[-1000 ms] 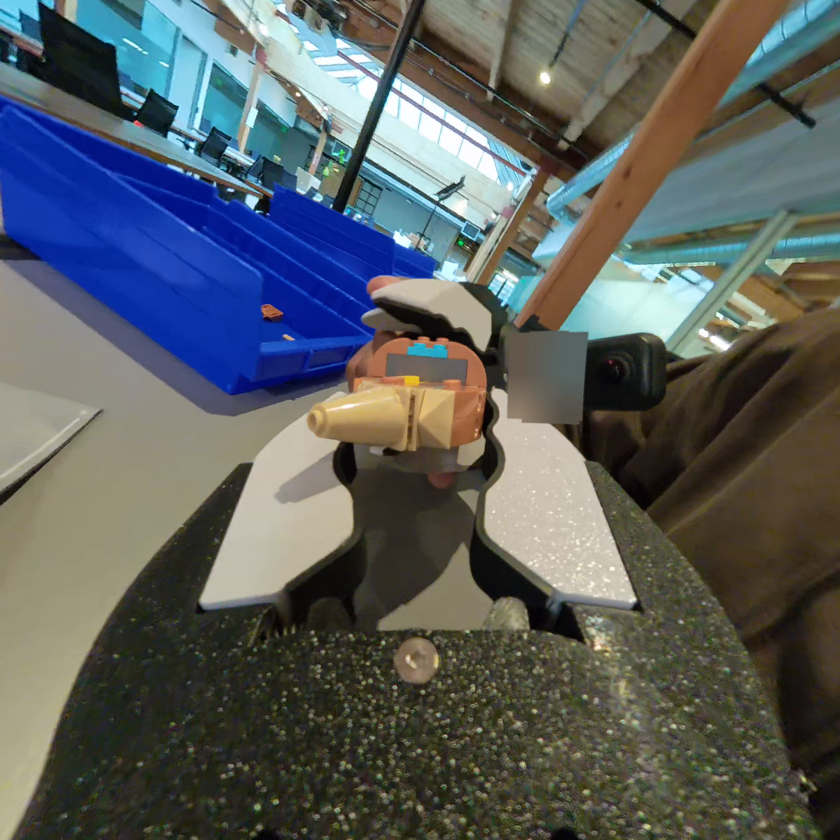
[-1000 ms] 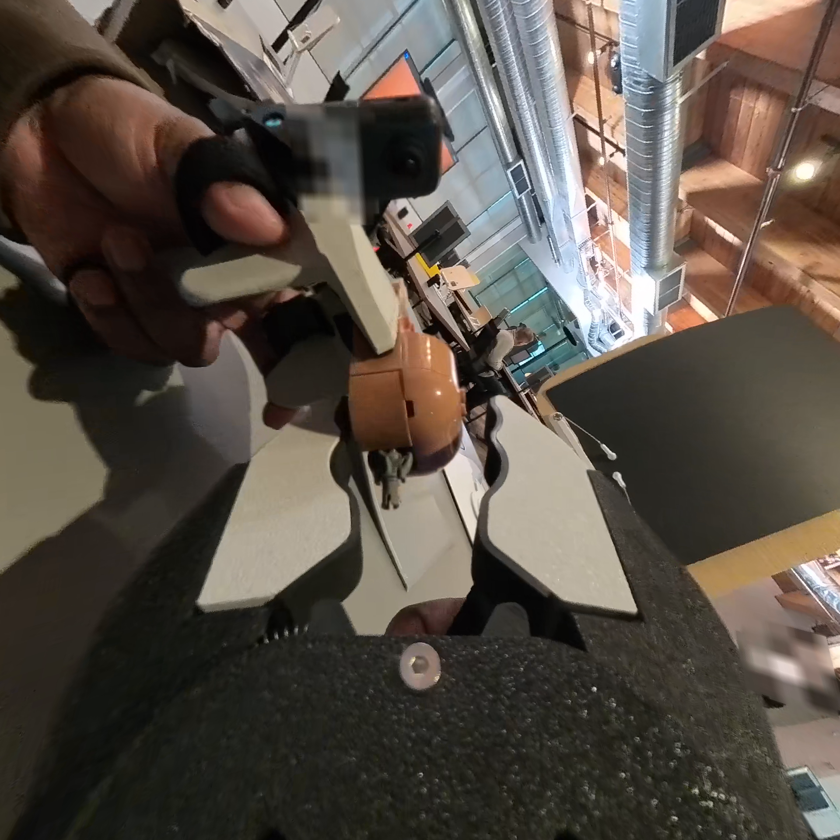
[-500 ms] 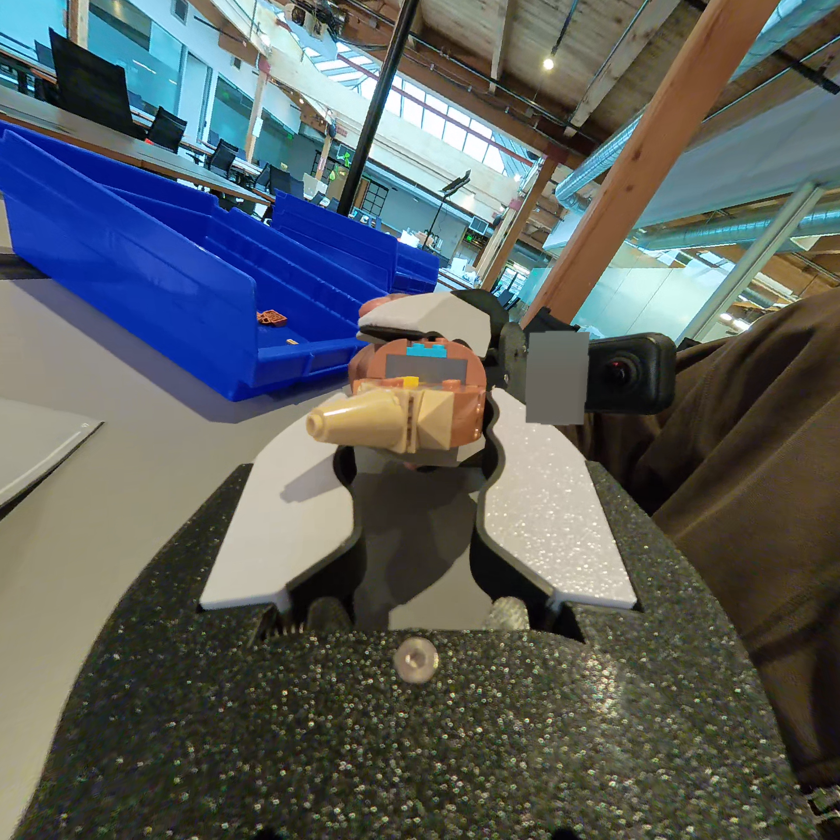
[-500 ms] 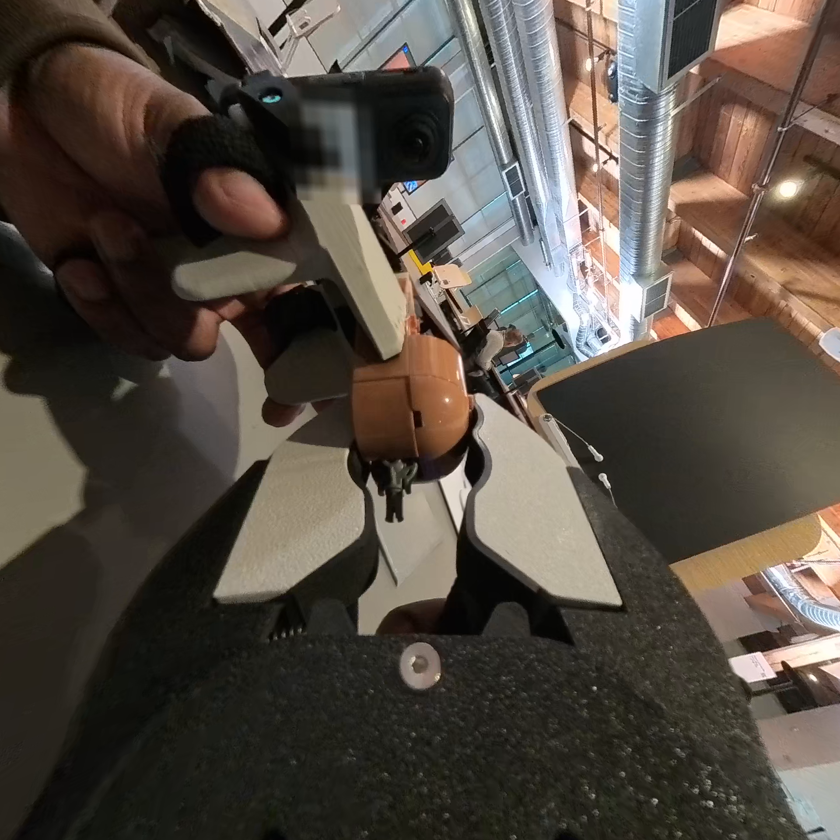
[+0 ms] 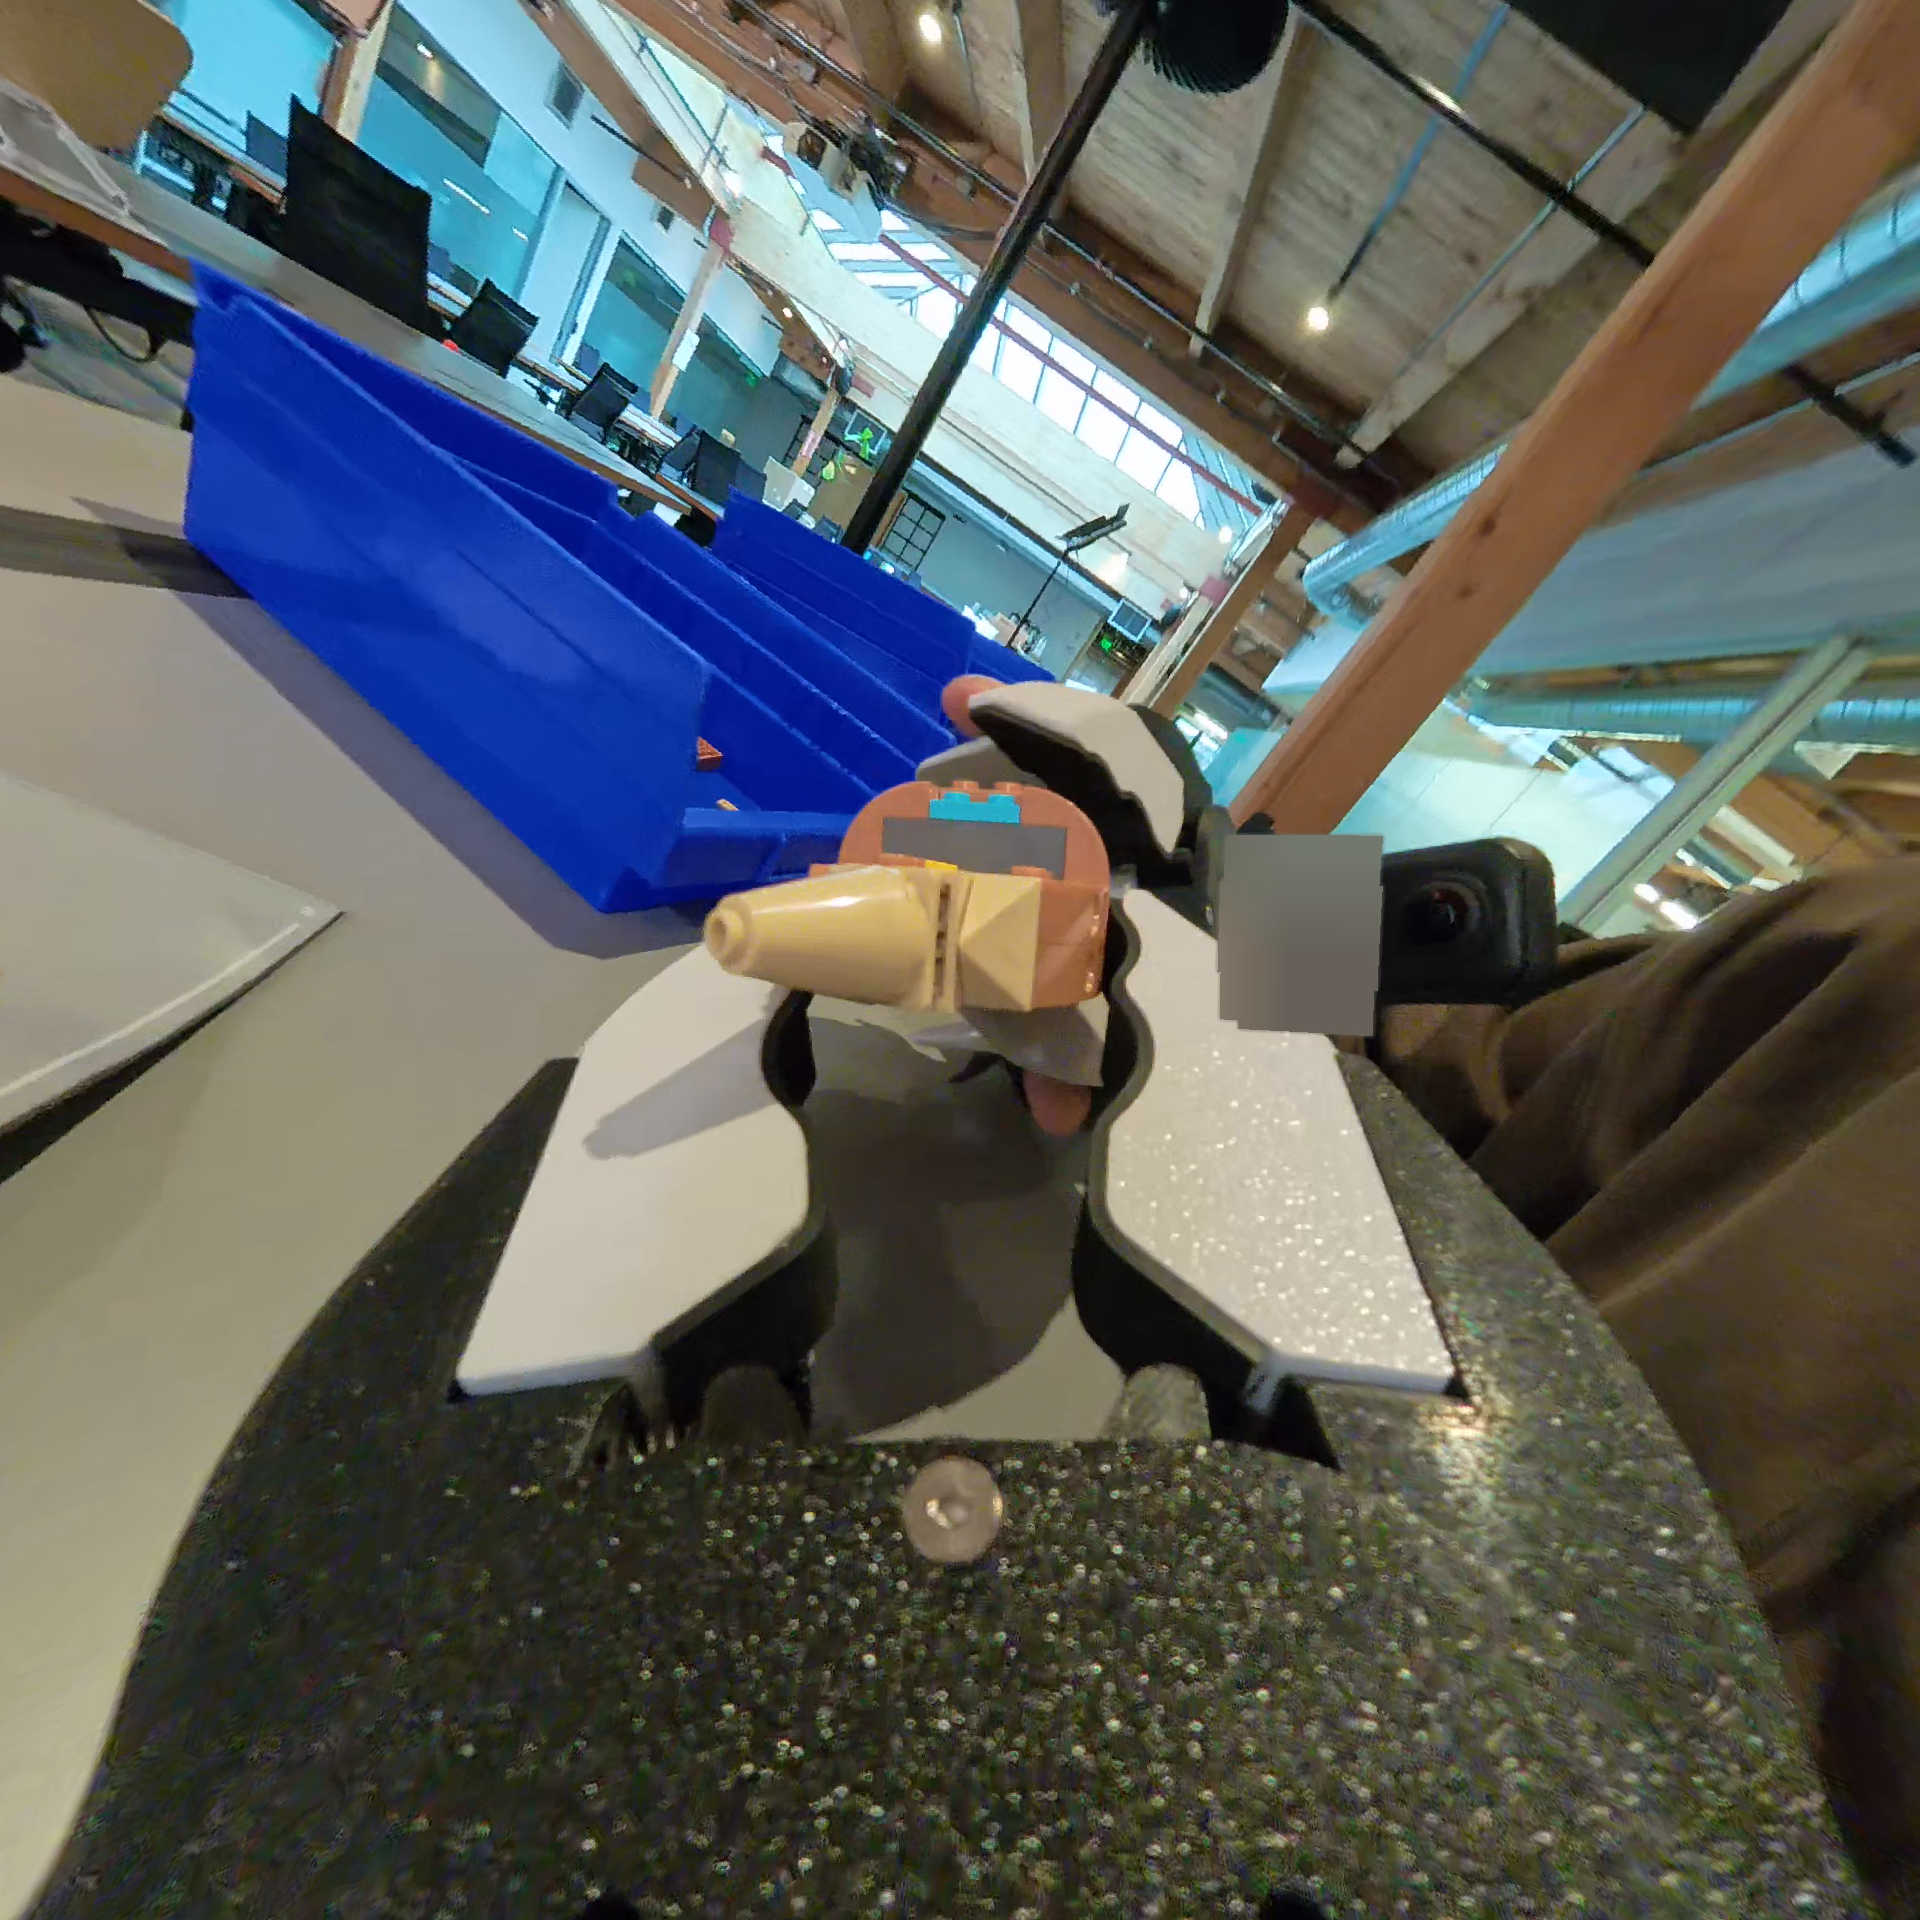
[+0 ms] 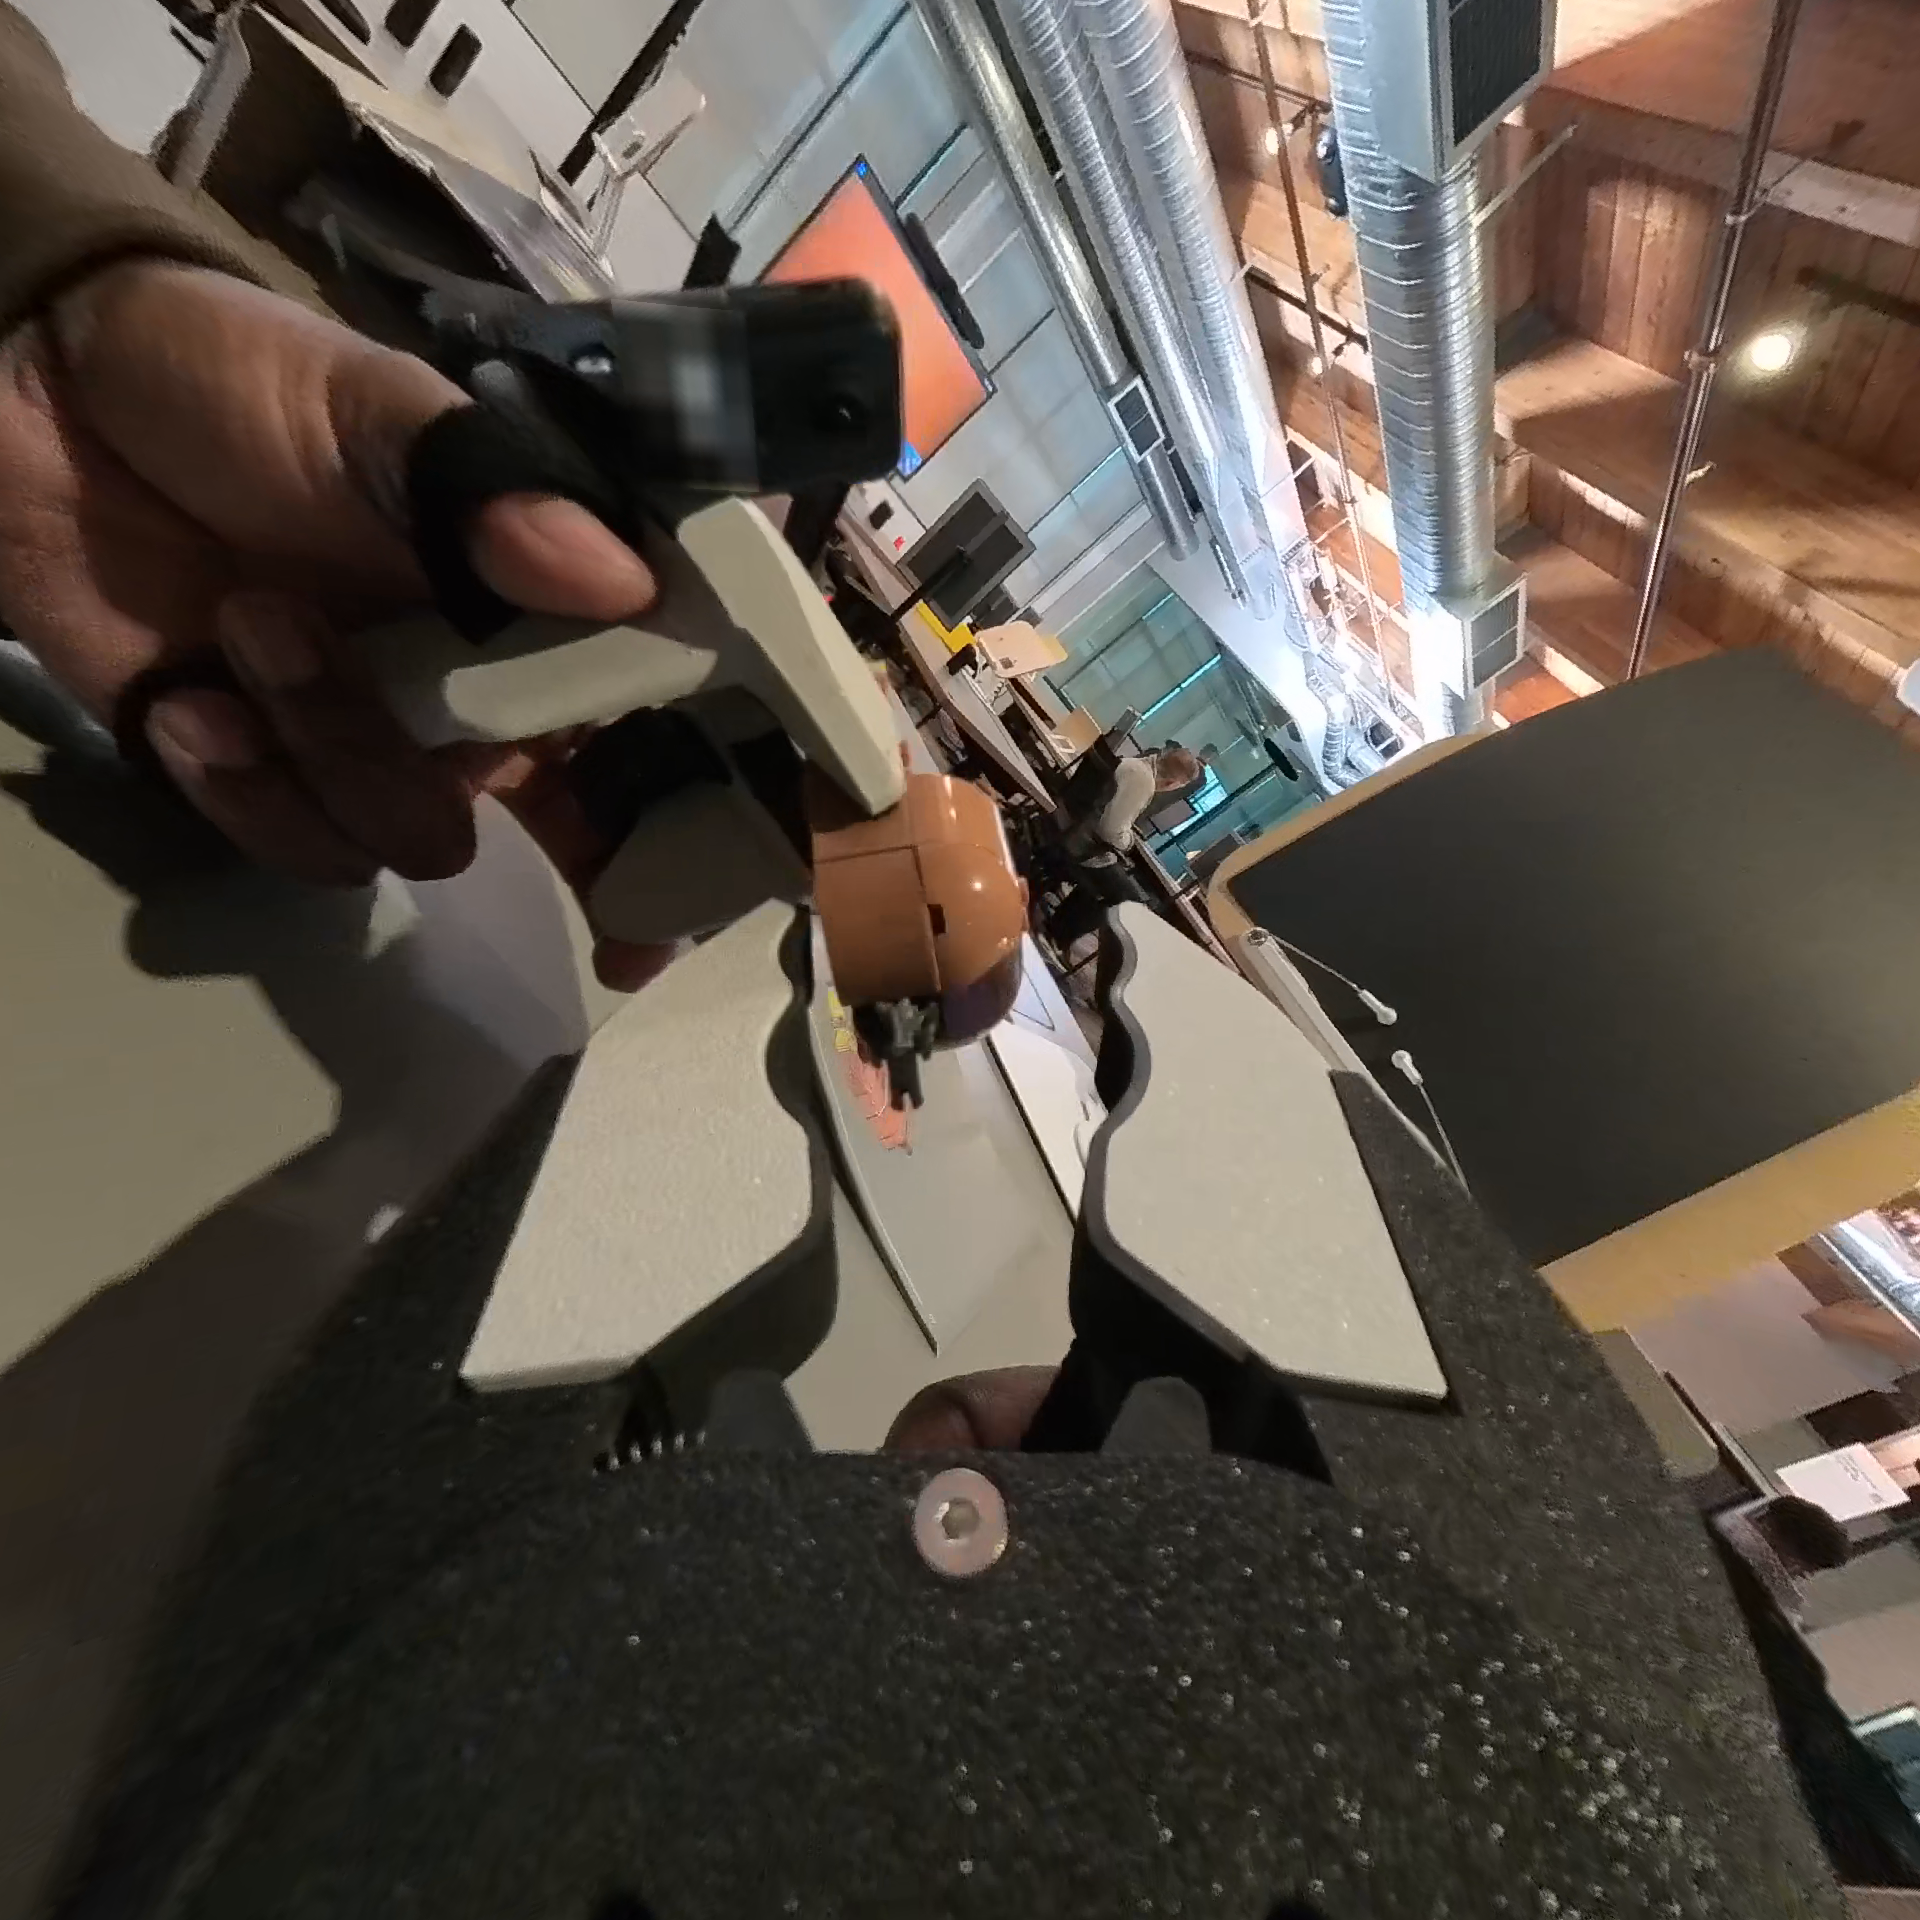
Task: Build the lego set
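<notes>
Grey table (image 5: 260, 1039), blue bins (image 5: 499, 665) behind. Your left gripper (image 5: 951, 997) pinches the lego model (image 5: 935, 914); your right gripper (image 6: 951, 997), spread, flanks it without gripping. No readable writing.

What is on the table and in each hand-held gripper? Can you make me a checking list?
Surface: grey table.
Job's things: lego model, brown with a tan cone, held up off the table; loose bricks in the blue bins.
Clutter: flat sheet at the table's left.
Grippers: left hand-held gripper shut on the model; right hand-held gripper open around it.
Cables: thin white cord by a black panel.
Surroundings: open office, wooden post, ducts.
</notes>
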{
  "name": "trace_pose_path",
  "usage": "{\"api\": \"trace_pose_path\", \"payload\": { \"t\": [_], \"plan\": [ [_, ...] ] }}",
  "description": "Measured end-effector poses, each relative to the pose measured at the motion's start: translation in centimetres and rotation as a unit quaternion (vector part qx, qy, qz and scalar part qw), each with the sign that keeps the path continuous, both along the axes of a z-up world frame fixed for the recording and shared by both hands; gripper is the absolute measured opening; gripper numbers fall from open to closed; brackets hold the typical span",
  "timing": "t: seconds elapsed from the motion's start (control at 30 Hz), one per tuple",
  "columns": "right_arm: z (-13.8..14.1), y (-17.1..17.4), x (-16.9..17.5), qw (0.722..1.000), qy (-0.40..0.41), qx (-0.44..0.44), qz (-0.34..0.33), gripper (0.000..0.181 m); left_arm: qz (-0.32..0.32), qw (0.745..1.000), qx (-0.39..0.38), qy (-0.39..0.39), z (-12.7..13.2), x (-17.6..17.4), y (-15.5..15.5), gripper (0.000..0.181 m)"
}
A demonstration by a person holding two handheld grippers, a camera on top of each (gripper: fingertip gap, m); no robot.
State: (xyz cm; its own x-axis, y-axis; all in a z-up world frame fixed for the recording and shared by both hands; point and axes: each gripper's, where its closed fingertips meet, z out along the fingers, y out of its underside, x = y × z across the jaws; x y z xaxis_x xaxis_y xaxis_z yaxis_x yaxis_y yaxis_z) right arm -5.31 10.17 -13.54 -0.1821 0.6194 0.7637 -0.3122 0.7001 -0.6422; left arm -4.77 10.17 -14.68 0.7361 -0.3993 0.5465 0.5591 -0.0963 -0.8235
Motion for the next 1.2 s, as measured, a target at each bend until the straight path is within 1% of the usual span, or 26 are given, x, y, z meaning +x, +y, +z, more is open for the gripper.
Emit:
{"api": "trace_pose_path", "payload": {
  "t": [0.1,0.13,0.33,0.63,0.83,0.9,0.97,1.1,1.2],
  "plan": [
    [-0.3,-0.5,0.0,1.0,0.004,0.021,-0.002,0.046,-0.006,1.0,-0.007,-0.019,-0.3,0.0,0.1,0.054],
    [-0.3,-0.6,0.0,1.0,0.007,0.025,-0.002,0.037,-0.008,1.0,-0.009,-0.022,-0.3,0.1,0.2,0.054],
    [-0.5,-0.4,-0.1,1.0,-0.007,0.023,0.003,0.035,-0.007,0.999,-0.018,-0.036,-0.5,0.1,0.3,0.054],
    [-0.6,-0.2,-0.2,0.999,-0.01,0.03,-0.008,0.035,-0.001,0.999,-0.018,-0.039,-0.6,-0.1,0.4,0.054],
    [-0.7,0.0,-0.6,1.0,-0.024,0.011,-0.016,0.035,0.005,0.998,-0.026,-0.062,-0.6,-0.5,0.6,0.054],
    [-0.5,0.0,-0.8,1.0,-0.018,0.006,-0.023,0.036,0.006,0.996,-0.022,-0.082,-0.4,-0.7,0.6,0.054],
    [-0.4,0.2,-1.0,0.999,-0.017,0.005,-0.031,0.044,0.015,0.992,-0.021,-0.124,-0.3,-1.5,0.7,0.054],
    [-0.8,0.7,-1.5,0.998,-0.033,-0.004,-0.046,0.049,0.034,0.971,0.0,-0.237,-0.1,-4.2,0.1,0.054],
    [-1.1,0.8,-1.9,0.998,-0.044,-0.005,-0.053,0.048,0.043,0.958,0.003,-0.284,-0.3,-5.3,-0.2,0.054]
  ]
}}
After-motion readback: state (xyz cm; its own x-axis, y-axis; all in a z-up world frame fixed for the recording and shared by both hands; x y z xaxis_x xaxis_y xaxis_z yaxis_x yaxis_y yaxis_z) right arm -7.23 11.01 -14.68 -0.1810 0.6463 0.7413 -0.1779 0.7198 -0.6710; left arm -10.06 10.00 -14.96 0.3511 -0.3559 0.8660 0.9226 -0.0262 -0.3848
